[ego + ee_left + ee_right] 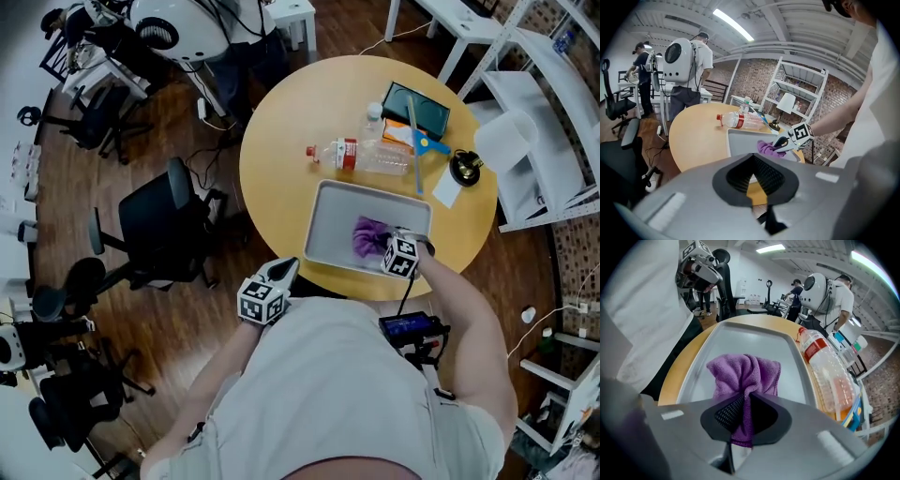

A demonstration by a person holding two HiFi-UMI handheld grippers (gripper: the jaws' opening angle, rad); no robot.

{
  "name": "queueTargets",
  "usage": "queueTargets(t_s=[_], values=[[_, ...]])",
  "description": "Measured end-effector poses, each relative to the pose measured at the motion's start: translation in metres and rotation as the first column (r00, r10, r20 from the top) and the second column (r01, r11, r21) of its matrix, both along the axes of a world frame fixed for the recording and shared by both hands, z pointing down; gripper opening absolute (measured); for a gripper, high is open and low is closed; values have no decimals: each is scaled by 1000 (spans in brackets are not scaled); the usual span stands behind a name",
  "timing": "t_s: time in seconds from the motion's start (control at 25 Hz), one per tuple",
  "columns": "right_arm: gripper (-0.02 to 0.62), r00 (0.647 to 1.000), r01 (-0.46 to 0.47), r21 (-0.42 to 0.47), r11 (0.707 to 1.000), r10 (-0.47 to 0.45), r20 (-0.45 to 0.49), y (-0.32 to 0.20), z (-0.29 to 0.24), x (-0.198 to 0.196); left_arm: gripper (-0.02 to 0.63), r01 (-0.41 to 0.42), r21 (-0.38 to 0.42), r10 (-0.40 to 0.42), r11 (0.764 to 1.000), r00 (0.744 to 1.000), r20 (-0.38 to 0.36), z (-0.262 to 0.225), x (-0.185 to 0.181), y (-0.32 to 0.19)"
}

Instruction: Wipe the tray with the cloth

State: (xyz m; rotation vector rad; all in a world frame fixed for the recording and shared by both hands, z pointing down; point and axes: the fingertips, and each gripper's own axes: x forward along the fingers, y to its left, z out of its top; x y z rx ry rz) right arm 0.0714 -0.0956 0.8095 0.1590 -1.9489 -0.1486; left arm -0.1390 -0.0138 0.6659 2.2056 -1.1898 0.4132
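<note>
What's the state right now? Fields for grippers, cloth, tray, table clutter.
left gripper: jaws together, nothing between them; beside the tray's near-left corner, not touching it
right gripper: shut on purple cloth, over the tray
purple cloth: bunched, inside the tray
tray: grey, rectangular, at the near edge of the round wooden table
plastic bottle: lying on its side beyond the tray

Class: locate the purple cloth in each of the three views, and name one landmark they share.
Head view: cloth in the tray, lower centre-right.
Left gripper view: cloth right of centre, inside the tray.
Right gripper view: cloth centre, pinched by the right hand-held gripper.
Shared landmark: the red-labelled bottle beside the tray.
</note>
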Motion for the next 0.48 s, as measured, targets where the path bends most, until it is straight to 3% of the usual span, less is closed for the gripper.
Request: queueTargets(t_s=[0.2, 0.48], values=[[38, 998, 12, -36, 999, -9, 60, -13, 0, -62, 0, 78, -19, -78, 997, 997, 10, 3, -24, 5], [40, 996, 12, -74, 997, -5, 94, -23, 2, -120, 0, 140, -22, -139, 990, 990, 19, 1, -43, 11]])
